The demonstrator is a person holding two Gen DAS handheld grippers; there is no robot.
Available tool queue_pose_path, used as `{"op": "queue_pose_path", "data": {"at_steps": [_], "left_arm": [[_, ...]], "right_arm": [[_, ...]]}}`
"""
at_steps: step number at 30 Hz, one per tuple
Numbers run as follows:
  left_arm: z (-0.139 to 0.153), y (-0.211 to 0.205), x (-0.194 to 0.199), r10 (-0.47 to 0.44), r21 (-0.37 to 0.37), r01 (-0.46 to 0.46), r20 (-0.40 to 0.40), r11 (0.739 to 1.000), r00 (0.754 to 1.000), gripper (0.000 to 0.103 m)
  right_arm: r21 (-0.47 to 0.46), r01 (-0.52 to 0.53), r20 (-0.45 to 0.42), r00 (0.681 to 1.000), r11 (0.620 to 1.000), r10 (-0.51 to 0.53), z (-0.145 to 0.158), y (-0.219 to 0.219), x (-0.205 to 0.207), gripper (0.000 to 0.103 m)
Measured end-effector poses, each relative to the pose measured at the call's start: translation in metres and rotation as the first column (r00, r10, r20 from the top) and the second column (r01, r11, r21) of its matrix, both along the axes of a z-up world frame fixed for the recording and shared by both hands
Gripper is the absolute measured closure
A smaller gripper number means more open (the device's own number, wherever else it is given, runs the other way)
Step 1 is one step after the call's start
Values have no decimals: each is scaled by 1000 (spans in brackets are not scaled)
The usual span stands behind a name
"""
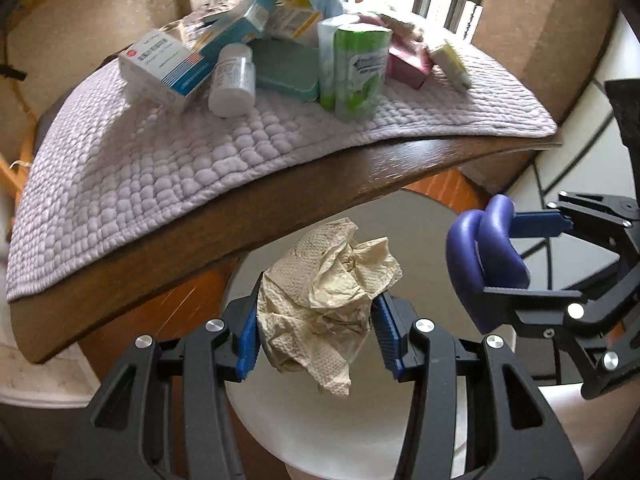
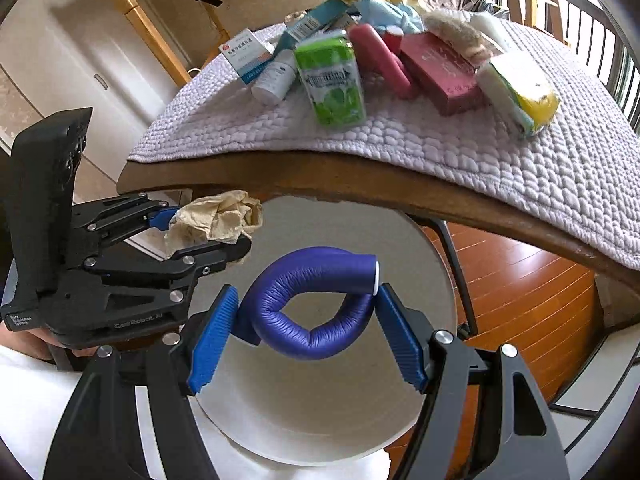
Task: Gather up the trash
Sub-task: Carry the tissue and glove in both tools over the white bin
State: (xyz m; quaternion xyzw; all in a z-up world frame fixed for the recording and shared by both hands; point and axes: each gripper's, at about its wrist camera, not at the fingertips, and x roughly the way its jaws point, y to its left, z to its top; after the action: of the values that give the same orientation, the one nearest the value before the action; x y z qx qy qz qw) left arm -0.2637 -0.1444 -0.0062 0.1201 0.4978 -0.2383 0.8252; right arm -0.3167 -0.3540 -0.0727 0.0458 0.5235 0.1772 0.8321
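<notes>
My left gripper (image 1: 316, 332) is shut on a crumpled beige paper towel (image 1: 320, 296) and holds it above a round white bin (image 1: 320, 432) beside the table. The towel also shows in the right wrist view (image 2: 212, 220). My right gripper (image 2: 308, 324) is shut on a bent purple foam tube (image 2: 312, 304) above the same bin (image 2: 320, 420). In the left wrist view the tube (image 1: 480, 256) and right gripper (image 1: 500, 256) sit at the right. Both grippers hang side by side just off the table's front edge.
A wooden table (image 1: 320, 184) carries a quilted lilac mat (image 1: 160, 160) with several items: medicine boxes (image 1: 160, 64), a white pill bottle (image 1: 234, 80), a green canister (image 2: 332, 80), a pink box (image 2: 440, 76), sponges (image 2: 520, 92). Orange wood floor (image 2: 520, 300) lies below.
</notes>
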Motion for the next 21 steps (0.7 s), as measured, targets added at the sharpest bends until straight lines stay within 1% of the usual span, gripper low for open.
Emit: {"op": "queue_pose_path", "data": {"at_steps": [3,6,9,12,17,21], "left_arm": [[-2,0,-1,63,-16,-63,-24,998,998,53],[-3,-2,-2,89,-18,-90,-29,996,996,53],[-1,-4,-1,103,-31,-104,-19,994,994,53],[-3,0,2,105,-33,-105,-10,994,994,53],[-3,1,5,91,-34,-92,-11,995,996,53],[-5,1,3,73,-17,-73,-8,997,997,53]], "right_arm": [[1,-8,3,1000,1000,8,-4,1,2,33],[23,-3,-10,1000,1000,3,-6,-3,6,33],[27,-5,0,1000,1000,5,-5,-5,5,33],[17,-9,13,1000,1000,9,-1,-10,12,33],[35,14,1,1000,999,-14,-5,-16,20,33],[34,25,-18,1000,999,-24,-8,-24,21,33]]}}
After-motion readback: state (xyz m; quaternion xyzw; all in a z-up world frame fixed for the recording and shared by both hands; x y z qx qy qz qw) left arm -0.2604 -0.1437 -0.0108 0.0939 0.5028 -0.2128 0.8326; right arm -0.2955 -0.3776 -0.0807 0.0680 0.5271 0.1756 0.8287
